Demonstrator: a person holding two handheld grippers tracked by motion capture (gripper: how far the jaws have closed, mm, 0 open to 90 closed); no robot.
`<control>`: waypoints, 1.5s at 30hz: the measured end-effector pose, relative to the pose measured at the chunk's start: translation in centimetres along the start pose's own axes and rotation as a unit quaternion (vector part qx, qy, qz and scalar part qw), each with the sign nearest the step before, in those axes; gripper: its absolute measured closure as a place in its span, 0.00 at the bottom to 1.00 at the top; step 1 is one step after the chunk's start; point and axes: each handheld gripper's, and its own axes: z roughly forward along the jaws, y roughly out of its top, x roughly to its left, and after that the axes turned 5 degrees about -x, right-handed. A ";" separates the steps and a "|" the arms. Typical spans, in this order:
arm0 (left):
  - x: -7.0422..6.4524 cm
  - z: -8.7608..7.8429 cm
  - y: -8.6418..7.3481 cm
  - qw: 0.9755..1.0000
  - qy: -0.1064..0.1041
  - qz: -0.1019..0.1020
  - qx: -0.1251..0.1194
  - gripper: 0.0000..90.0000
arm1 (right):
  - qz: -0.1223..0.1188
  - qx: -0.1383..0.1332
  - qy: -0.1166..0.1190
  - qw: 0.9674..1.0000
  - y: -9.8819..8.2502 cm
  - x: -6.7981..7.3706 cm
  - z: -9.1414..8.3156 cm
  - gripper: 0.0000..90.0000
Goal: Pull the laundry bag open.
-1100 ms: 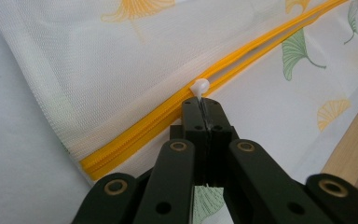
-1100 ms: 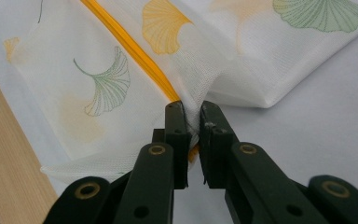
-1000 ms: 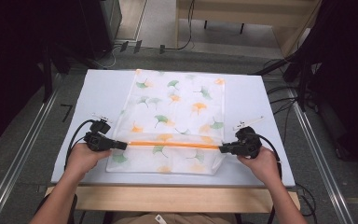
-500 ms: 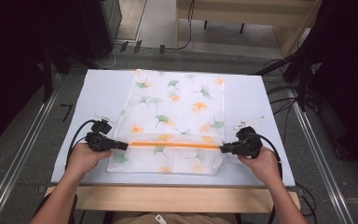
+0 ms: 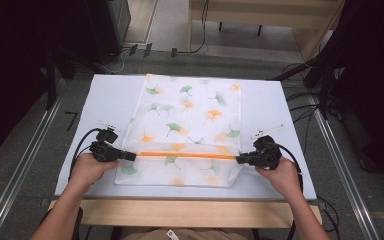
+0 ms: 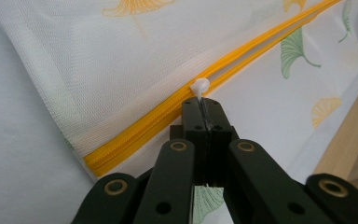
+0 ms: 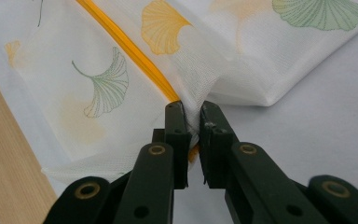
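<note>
1. A white mesh bag (image 5: 187, 130) printed with green and orange leaves is lying flat in the middle of the pale counter (image 5: 100, 100), its orange zipper (image 5: 185, 155) running across the lower centre of the high view.
2. The left gripper (image 5: 130, 155), at lower left, is pinching the white zipper pull (image 6: 199, 87) with its jaws pressed together.
3. The right gripper (image 5: 240, 160), at lower right, is clamping bunched mesh at the zipper's other end; its jaws are standing slightly apart around the fabric.
4. Black cables (image 5: 80, 145) are looping from each gripper along the counter's lower corners.
5. A wooden edge (image 5: 180, 212) is running along the bottom of the counter, and metal rails (image 5: 25, 165) are flanking it at both sides.
6. Nothing is lying on the bag between the grippers.
</note>
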 end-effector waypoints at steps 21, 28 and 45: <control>0.9 -1.5 -0.5 1.000 0.001 0.010 -0.004 1.00 | -0.007 -0.005 -0.001 1.000 0.2 0.3 -0.2 0.95; 1.9 -2.4 -1.3 0.999 0.048 0.007 0.011 1.00 | 0.002 -0.007 -0.006 1.000 -0.2 -0.3 -0.7 0.95; 0.8 -2.5 -1.7 1.000 -0.001 -0.004 -0.019 1.00 | 0.028 -0.015 -0.032 0.999 -1.0 -1.3 -2.0 0.94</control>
